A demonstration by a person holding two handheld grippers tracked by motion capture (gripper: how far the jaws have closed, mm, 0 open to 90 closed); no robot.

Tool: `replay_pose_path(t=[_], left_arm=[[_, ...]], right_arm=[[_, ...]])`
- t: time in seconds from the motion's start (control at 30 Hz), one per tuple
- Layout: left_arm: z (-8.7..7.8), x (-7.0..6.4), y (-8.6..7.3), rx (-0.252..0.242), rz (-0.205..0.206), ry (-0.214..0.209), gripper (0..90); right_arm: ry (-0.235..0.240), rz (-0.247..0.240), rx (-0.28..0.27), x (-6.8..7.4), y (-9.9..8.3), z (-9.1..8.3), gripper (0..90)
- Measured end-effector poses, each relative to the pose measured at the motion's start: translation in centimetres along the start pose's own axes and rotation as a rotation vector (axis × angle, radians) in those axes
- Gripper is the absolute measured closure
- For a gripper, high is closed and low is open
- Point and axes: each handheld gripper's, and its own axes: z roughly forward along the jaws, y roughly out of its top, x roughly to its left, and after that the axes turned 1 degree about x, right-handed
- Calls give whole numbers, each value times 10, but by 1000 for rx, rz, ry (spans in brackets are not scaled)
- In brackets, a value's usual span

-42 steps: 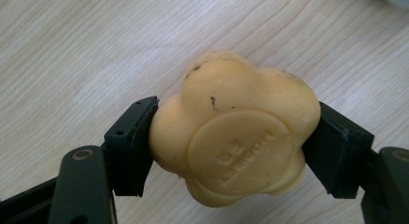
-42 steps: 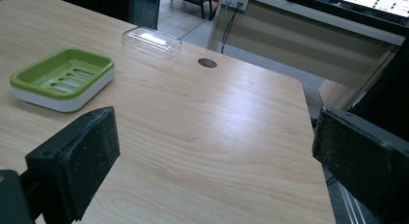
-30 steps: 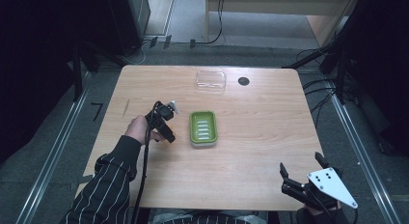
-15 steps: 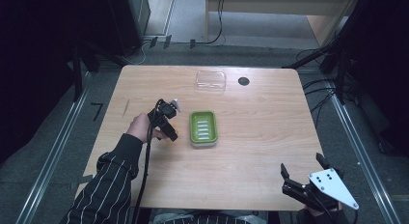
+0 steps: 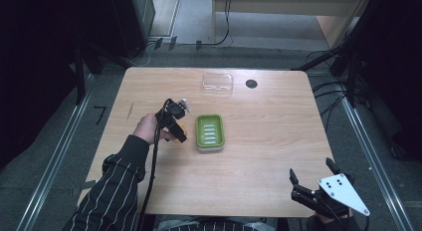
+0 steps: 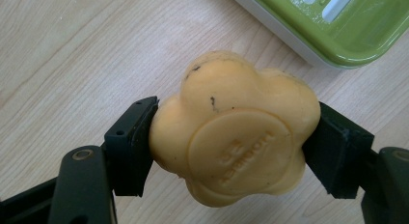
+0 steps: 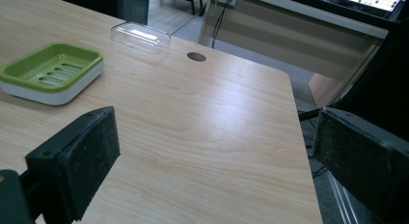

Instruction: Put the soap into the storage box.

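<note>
Pinching a yellow flower-shaped bar of soap (image 6: 231,132) between its two black jaws, the left hand-held gripper (image 5: 175,122) sits over the left-middle part of the light wooden tabletop (image 5: 278,136). In the left gripper view the jaws press on opposite sides of the soap, and you can see a round stamped badge with raised lettering on its face, plus a couple of small dark specks near the top. The soap looks lifted off the wood, though I can't tell how high.

Just beside it is the green plastic soap dish with a white base (image 5: 209,132). The dish has slots in its floor and nothing in it, and the soap isn't touching it. In the left gripper view a corner of the dish (image 6: 337,26) peeks in at the upper right.

The person's hand in a striped sleeve (image 5: 119,186) holds that gripper, cable trailing down toward the near edge.

The right hand-held gripper (image 5: 312,187) hangs at the near right corner, well apart from the dish, jaws spread wide with nothing between them.

Farther back there's a clear plastic lid (image 5: 217,83) lying flat, and a small round dark hole (image 5: 251,83) in the tabletop next to it.
</note>
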Motion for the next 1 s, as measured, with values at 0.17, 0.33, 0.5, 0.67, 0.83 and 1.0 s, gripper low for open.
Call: replay_pose_path(t=[0.17, 0.33, 0.5, 0.67, 0.83, 1.0], left_arm=[[0, -1, 2, 3, 7, -2, 275], [-1, -2, 6, 0, 25, 0, 275], [-4, -5, 11, -9, 27, -5, 275], [-5, -6, 15, -13, 51, -5, 275], [-5, -10, 20, -21, 62, -9, 275], [-7, -12, 25, -22, 73, -6, 275]], right_arm=[[3, 0, 1, 0, 0, 0, 32], [4, -2, 1, 0, 0, 1, 32], [6, -4, 3, 1, 0, 1, 32], [4, -3, 3, 1, 0, 0, 32], [2, -7, 4, 2, 1, 0, 32], [4, -7, 3, 2, 1, 1, 32]])
